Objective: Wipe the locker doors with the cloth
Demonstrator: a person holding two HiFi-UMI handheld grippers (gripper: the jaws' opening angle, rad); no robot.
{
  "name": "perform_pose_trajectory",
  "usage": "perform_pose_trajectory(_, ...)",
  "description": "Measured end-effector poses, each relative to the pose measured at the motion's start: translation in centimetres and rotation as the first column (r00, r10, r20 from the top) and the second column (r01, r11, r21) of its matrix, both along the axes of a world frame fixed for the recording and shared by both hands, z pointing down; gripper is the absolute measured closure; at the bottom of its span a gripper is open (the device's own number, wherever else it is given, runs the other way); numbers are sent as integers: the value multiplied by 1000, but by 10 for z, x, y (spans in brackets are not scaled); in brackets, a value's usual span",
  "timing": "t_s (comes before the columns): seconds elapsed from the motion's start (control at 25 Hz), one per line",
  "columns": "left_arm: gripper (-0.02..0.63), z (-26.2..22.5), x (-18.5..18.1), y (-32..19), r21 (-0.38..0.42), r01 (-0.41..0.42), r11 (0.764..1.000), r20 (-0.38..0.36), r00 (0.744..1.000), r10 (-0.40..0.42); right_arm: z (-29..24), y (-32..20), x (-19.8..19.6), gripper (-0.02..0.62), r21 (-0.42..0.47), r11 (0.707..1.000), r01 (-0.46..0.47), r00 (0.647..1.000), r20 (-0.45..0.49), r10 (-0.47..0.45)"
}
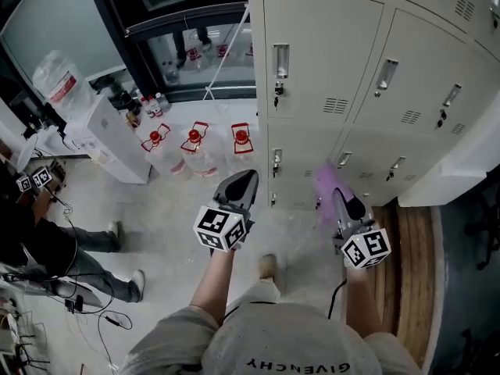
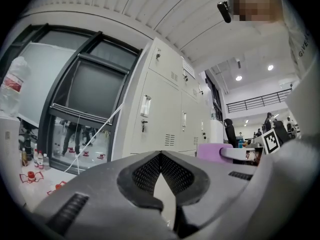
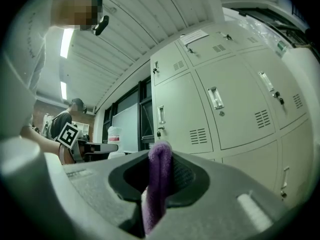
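Observation:
A bank of pale grey lockers (image 1: 328,61) fills the upper right of the head view, each door with a handle and a vent. My right gripper (image 1: 341,196) is shut on a purple cloth (image 1: 326,186), held just short of the lower locker doors. In the right gripper view the cloth (image 3: 159,184) stands pinched between the jaws, with the lockers (image 3: 220,109) ahead. My left gripper (image 1: 244,183) is shut and holds nothing, hanging to the left of the cloth over the floor. Its view shows the lockers (image 2: 160,119) and the cloth (image 2: 215,151) at the right.
Three water jugs with red caps (image 1: 195,147) stand on the floor left of the lockers. A white cabinet (image 1: 117,139) with a large bottle is further left. A seated person (image 1: 47,241) is at the left edge. A dark window frame (image 1: 180,37) runs behind.

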State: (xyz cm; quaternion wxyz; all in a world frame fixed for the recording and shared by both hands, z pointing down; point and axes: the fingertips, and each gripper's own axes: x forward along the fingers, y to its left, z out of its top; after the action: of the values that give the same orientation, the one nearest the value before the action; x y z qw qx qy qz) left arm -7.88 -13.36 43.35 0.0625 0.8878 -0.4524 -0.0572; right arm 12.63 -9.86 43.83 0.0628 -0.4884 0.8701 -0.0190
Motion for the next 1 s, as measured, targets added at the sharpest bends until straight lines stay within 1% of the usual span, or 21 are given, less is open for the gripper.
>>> perform_pose_trajectory(0.28, 607, -16, -15, -63, 24, 20, 1000, 16, 1000, -20, -33, -65, -27, 542, 76, 997, 28, 999, -29, -26)
perform_pose_trajectory(0.4, 607, -24, -20, -86, 40, 19, 999, 21, 1000, -19, -57, -90, -42, 541, 133, 990, 44, 997, -61, -36)
perform_pose_trajectory(0.56, 607, -39, -24, -110, 72, 11, 997, 44, 999, -15, -96, -118, -62, 541, 223, 972, 72, 996, -73, -57)
perform_pose_trajectory(0.64, 607, -45, -28, -122, 81, 14, 997, 54, 998, -18, -120, -130, -72, 540, 282, 956, 86, 995, -82, -65)
perform_pose_trajectory(0.72, 607, -51, -29, -132, 87, 12, 996, 61, 998, -18, -151, -140, -80, 538, 350, 932, 95, 994, -81, -71)
perform_pose_trajectory(0.88, 607, -69, -23, -147, 120, -10, 993, 114, 993, -4, -221, -160, -98, 538, 486, 869, 94, 995, -81, -62)
perform_pose_trajectory(0.92, 607, -76, -21, -150, 131, -14, 991, 119, 993, -1, -237, -165, -103, 538, 515, 852, 93, 994, -90, -54)
perform_pose_trajectory(1.0, 607, -89, -18, -157, 147, -19, 989, 102, 995, 4, -266, -174, -114, 538, 561, 822, 96, 993, -115, -37)
